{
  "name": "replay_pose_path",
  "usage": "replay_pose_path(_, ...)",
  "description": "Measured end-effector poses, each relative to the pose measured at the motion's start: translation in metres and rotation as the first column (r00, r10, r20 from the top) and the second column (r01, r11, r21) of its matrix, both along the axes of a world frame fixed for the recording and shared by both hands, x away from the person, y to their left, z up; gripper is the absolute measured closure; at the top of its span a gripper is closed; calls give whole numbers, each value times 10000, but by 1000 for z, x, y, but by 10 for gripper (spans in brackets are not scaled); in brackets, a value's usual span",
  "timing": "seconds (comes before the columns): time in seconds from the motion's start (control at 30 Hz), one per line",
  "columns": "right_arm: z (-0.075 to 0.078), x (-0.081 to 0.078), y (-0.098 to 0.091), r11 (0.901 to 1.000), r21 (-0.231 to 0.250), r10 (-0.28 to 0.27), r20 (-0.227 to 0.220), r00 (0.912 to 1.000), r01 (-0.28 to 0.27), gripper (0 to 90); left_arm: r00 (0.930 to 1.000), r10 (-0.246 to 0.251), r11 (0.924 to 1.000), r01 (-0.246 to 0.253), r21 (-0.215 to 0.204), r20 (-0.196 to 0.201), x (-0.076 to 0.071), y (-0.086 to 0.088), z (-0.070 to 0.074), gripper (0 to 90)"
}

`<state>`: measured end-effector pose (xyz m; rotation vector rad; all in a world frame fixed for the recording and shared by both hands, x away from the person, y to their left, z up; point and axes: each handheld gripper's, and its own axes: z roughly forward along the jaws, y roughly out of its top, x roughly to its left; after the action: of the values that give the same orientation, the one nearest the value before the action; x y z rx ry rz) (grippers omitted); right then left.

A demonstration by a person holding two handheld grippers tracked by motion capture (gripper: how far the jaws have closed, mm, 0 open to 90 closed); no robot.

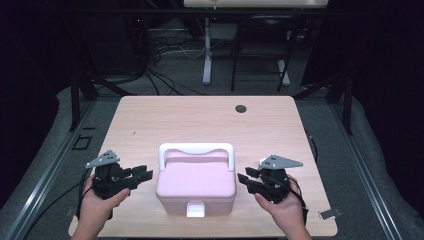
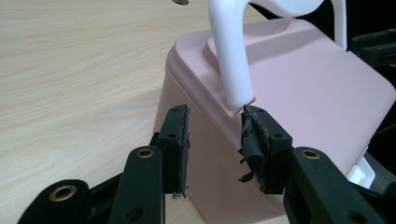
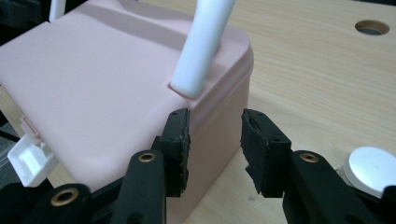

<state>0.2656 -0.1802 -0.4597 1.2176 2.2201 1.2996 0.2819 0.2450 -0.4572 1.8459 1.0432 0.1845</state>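
Note:
A pink lidded box (image 1: 196,183) with an upright white handle (image 1: 196,149) and a white front latch (image 1: 195,209) sits near the table's front edge. My left gripper (image 1: 145,175) is open just left of the box, its jaws level with the box's left side wall (image 2: 205,154) below the handle's foot (image 2: 236,88). My right gripper (image 1: 243,180) is open just right of the box, pointing at its right corner (image 3: 224,116). The latch (image 3: 28,158) hangs open at the left of the right gripper view. Neither gripper holds anything.
The light wooden table (image 1: 200,117) has a round cable hole (image 1: 241,108) at the back right. A small round white-topped object (image 3: 371,170) lies on the table beside my right gripper. Dark floor, cables and table legs lie beyond the far edge.

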Motion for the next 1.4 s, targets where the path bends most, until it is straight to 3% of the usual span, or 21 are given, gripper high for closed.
replay_pose_path(0.37, 16, 12, 14, 9989, 261, 394, 53, 9992, -395, 619, 9996, -295, 9994, 296, 173, -22, 14, -15, 17, 594)
replay_pose_path(0.87, 19, 35, 24, 9991, 298, 302, -300, 9991, -293, 612, 9985, -409, 9989, 417, 211, -373, 35, -30, 20, 570)
replay_pose_path(1.27, 16, 32, 26, 9989, 330, 352, -366, 9987, -339, 653, 9984, -475, 9985, 482, 240, -303, 33, -33, 13, 665)
replay_pose_path(1.4, 17, 30, 25, 9987, 360, 379, -325, 9988, -367, 662, 9984, -500, 9987, 502, 65, -259, 30, -33, 12, 681)
